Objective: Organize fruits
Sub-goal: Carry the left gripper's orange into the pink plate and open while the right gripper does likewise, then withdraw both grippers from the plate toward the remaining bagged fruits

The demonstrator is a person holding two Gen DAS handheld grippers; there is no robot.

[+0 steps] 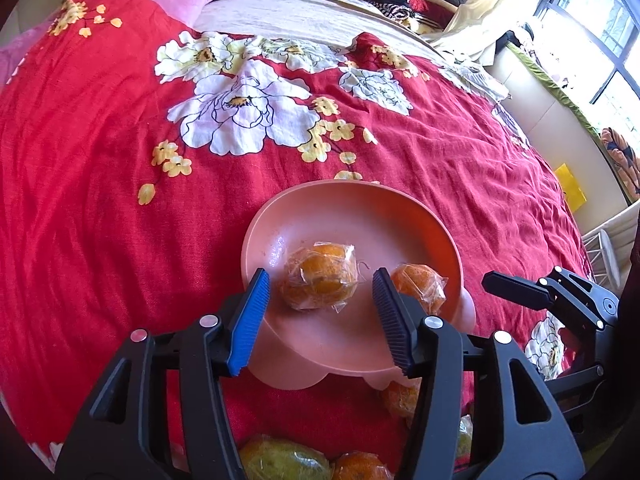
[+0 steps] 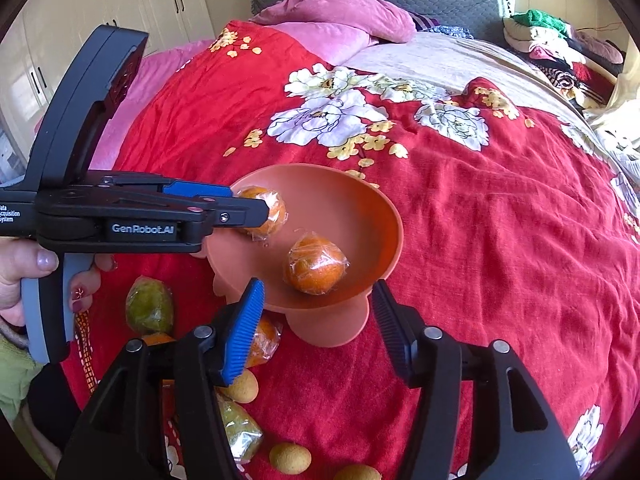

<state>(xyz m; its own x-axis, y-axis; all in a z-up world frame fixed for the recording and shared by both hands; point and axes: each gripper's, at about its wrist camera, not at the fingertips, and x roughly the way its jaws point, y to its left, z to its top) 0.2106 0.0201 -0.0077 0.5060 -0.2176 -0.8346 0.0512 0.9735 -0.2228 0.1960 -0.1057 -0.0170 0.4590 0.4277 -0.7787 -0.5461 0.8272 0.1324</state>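
A pink footed bowl sits on a bed covered with a red floral bedspread, and two plastic-wrapped oranges lie inside it. In the left wrist view the left gripper hovers over the near rim with its jaws parted around the larger wrapped orange; the pads stand clear of it on both sides. The second wrapped orange lies just to its right, partly behind the dark pad. This view also catches a window at the right edge. The right wrist view shows the right gripper with its fingers wide and empty, just short of the bowl. Only here do a person's hand on the left gripper's handle and white cupboards appear, as do the loose fruits on the bedspread: a green wrapped fruit and small yellow round fruits.
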